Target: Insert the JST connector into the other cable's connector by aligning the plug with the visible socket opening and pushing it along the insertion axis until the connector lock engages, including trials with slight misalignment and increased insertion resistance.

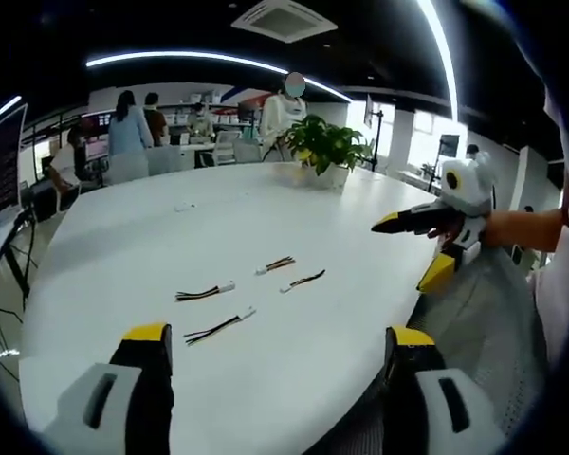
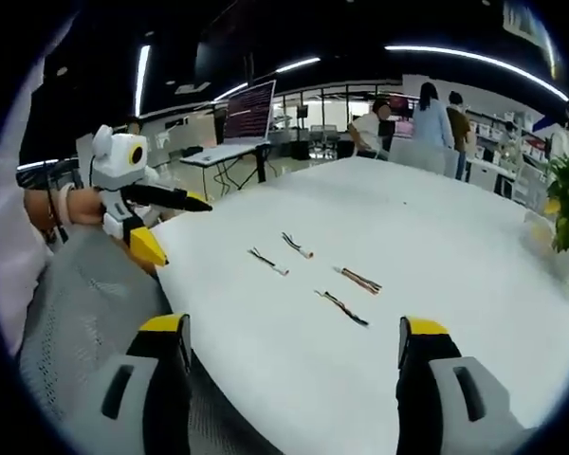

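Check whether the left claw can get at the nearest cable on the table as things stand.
Probably yes: the left claw is open, and bare table lies between it and the nearest cable, with nothing in the way.

Smooth matt white table (image 1: pixel 218 227), grey mesh cloth (image 2: pixel 85 303)

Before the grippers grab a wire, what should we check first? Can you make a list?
1. Left gripper open and empty: ok.
2. Right gripper open and empty: ok.
3. Four short cables lie apart on the white table, not tangled: ok.
4. Nothing blocks the way to the cables: ok.
5. Which cables have the matching plug and socket: cannot tell, too small.
6. Socket opening facing the plug: cannot tell.
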`<state>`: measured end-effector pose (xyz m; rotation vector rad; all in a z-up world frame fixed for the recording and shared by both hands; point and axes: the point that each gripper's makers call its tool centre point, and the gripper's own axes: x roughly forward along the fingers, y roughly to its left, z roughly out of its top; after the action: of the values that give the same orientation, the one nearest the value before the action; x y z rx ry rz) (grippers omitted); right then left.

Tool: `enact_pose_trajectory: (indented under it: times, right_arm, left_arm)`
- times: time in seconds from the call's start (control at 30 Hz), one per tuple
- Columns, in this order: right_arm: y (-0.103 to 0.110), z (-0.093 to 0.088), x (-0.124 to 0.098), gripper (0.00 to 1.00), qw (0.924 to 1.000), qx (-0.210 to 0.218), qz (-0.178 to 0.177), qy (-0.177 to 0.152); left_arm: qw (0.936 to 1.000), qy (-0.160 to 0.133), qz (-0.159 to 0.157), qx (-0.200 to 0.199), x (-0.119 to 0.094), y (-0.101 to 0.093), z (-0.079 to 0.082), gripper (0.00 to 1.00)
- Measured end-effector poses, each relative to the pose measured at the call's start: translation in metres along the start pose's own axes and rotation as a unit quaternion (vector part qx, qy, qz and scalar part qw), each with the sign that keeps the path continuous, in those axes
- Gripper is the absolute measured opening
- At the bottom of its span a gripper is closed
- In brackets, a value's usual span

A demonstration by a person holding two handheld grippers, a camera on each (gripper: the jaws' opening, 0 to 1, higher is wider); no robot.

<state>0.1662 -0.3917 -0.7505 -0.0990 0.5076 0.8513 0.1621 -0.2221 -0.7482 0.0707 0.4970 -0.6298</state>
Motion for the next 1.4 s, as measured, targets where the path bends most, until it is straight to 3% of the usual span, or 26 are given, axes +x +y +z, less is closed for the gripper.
enact_pose_trajectory:
  times: [0.13, 0.37, 0.5, 0.67, 0.8, 0.97, 1.1, 1.23, 1.4]
  right_arm:
    - [-0.001, 0.001, -0.001, 0.89, 0.9995, 0.029, 0.009, -0.006]
    - [0.005, -0.001, 0.001, 0.89, 0.9999, 0.005, 0.011, 0.002]
    - [0.007, -0.003, 0.002, 0.89, 0.9998, 0.002, 0.016, 0.007]
    - [0.010, -0.003, 0.002, 0.89, 0.9998, -0.005, 0.020, 0.009]
    - [0.014, -0.005, 0.003, 0.84, 0.9994, -0.010, 0.028, 0.018]
    - [0.017, -0.004, 0.006, 0.85, 0.9991, -0.012, 0.036, 0.019]
    - [0.018, 0.002, 0.008, 0.88, 0.9990, -0.011, 0.042, 0.007]
    - [0.016, 0.009, 0.006, 0.87, 0.9989, -0.015, 0.043, 0.001]
    - [0.010, 0.015, 0.004, 0.87, 0.9991, -0.016, 0.038, -0.001]
  left_arm:
    - [1.0000, -0.001, 0.002, -0.001, 0.000, 0.001, 0.000, 0.92]
    - [1.0000, -0.001, 0.002, -0.003, 0.000, 0.001, 0.000, 0.92]
    - [0.9998, -0.006, 0.005, 0.016, -0.001, -0.001, 0.003, 0.92]
    - [0.9992, 0.008, 0.002, 0.040, 0.001, -0.004, 0.000, 0.93]
    - [0.9992, 0.014, -0.002, 0.037, 0.002, -0.005, -0.001, 0.95]
    - [0.9995, 0.010, -0.014, 0.025, 0.002, -0.009, 0.002, 0.94]
    - [0.9993, 0.024, -0.018, 0.021, 0.001, -0.009, 0.000, 0.91]
    - [0.9994, -0.009, -0.031, -0.010, -0.002, -0.010, 0.015, 0.92]
    - [0.9998, 0.000, -0.019, 0.007, -0.002, -0.003, 0.018, 0.94]
